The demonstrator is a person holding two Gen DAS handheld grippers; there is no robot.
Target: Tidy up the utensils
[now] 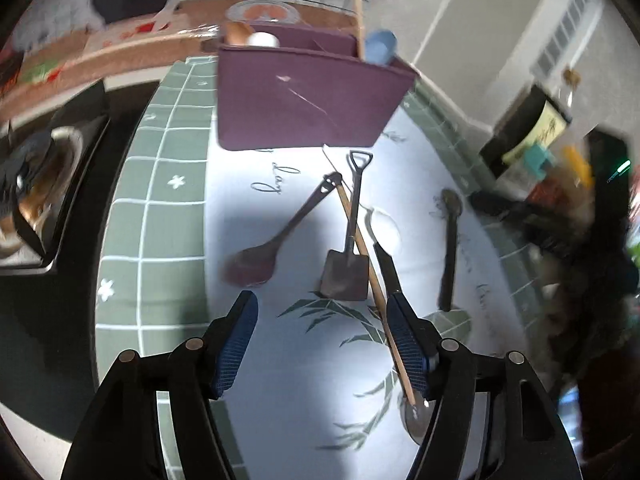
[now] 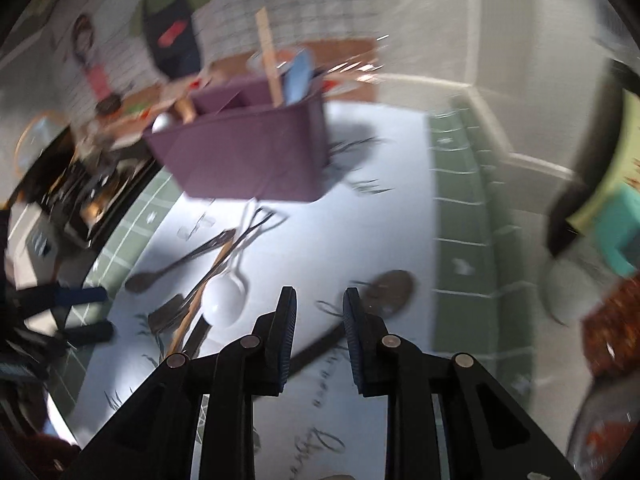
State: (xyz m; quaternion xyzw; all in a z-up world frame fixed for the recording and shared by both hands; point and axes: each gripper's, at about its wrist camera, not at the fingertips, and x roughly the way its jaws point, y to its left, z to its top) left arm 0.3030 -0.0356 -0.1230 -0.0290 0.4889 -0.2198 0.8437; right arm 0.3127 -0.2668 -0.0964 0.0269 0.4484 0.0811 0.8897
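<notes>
Lying loose on the white mat before the purple caddy (image 1: 304, 96): shovel-shaped spoon (image 1: 346, 264), stiff metal, slick, best pinched at its thin handle; left gripper (image 1: 322, 344) spread wide, empty. Right view: dark spoon (image 2: 390, 286), light, rigid, handle running beneath the right gripper (image 2: 320, 312), jaws part-open, gripping nothing.

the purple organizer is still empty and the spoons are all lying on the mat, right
Not empty: the left wrist view shows the purple organizer already holding a wooden stick, a blue utensil and a white one. Several spoons do lie on the mat.
</notes>
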